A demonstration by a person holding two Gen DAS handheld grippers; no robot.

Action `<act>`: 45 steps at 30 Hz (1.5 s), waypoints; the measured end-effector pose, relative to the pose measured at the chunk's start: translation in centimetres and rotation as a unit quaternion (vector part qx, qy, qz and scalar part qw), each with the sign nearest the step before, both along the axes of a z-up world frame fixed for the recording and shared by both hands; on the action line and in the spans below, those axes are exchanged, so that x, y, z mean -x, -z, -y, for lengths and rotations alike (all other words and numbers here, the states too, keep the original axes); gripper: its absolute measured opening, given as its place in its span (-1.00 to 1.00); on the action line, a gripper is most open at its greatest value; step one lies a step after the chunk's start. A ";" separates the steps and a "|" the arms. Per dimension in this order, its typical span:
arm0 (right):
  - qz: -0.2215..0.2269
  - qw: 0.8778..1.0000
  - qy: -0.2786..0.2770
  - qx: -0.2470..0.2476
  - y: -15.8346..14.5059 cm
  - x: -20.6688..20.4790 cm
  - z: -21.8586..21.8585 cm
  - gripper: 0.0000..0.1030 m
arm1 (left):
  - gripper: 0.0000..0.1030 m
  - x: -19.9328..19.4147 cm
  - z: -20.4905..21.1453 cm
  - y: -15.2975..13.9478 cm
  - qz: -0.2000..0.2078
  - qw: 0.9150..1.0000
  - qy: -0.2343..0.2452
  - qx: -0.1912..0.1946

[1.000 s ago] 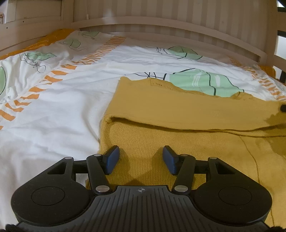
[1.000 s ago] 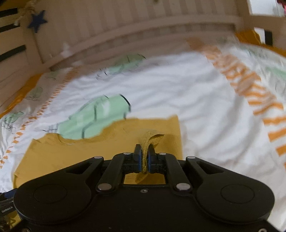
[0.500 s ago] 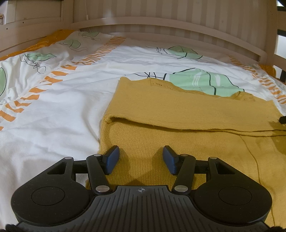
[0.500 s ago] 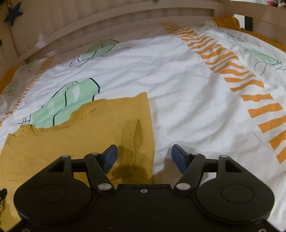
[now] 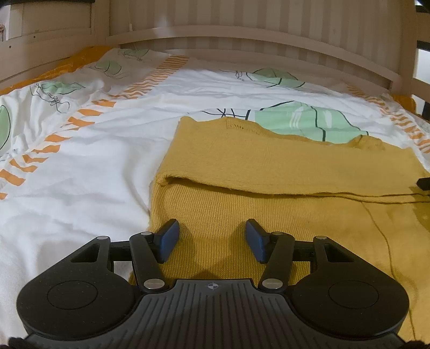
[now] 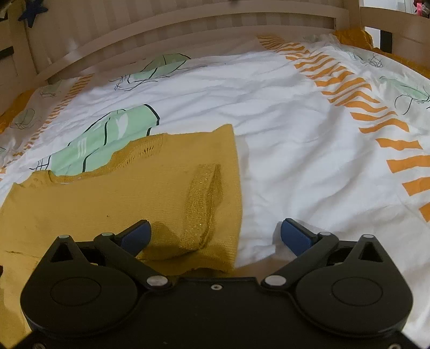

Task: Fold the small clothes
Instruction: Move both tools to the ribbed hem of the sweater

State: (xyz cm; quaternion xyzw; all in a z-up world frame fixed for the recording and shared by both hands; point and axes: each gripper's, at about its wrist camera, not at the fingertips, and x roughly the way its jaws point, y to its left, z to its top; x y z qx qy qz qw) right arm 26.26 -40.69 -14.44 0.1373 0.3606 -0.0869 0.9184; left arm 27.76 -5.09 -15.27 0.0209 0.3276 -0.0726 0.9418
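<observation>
A mustard knit garment [image 5: 268, 166] lies flat on the bed, its far part folded over toward me with a fold edge running across. My left gripper [image 5: 212, 239] hovers open over the garment's near left corner, nothing between its blue pads. In the right wrist view the same garment [image 6: 113, 198] shows its right edge and a glittery strip [image 6: 204, 196] lying loose on it. My right gripper [image 6: 215, 236] straddles that edge, its jaws opening wide; the cloth lies between them but the pads do not press on it.
A white bedsheet [image 5: 88, 171] with green leaf prints and orange stripes covers the mattress. A slatted wooden headboard [image 5: 242, 35] and side rails [image 6: 397, 32] close in the bed. A dark star [image 6: 32, 13] hangs at the far left rail.
My right gripper, which held the glittery strip pinched a second ago, has spread its jaws and let the strip drop flat onto the garment. The left gripper has stayed put.
</observation>
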 end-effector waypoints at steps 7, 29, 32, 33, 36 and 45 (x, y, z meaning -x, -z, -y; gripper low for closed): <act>0.005 1.000 -0.004 0.005 0.2 0.1 0.0 0.99 | 0.05 0.0 0.2 0.0 0.002 1.000 0.000 -0.010; -0.058 0.995 -0.078 -0.033 -1.6 5.7 0.4 0.99 | 0.10 3.3 -2.7 -4.0 -0.109 0.994 0.001 0.004; -0.070 0.992 -0.084 -0.067 -1.9 8.1 0.6 0.99 | 0.10 5.9 -4.3 -5.3 -0.092 0.996 0.000 0.015; -0.081 0.990 -0.083 -0.084 -1.8 8.7 0.7 0.99 | 0.10 6.8 -5.0 -5.6 -0.092 0.996 -0.002 0.016; -0.085 0.988 -0.077 -0.102 -2.0 11.3 0.4 0.99 | 0.10 8.6 -6.5 -6.2 -0.100 0.994 -0.006 0.035; -0.092 0.982 -0.069 -0.152 -2.4 17.4 -0.7 0.99 | 0.10 12.6 -9.7 -6.3 -0.132 0.989 -0.002 0.063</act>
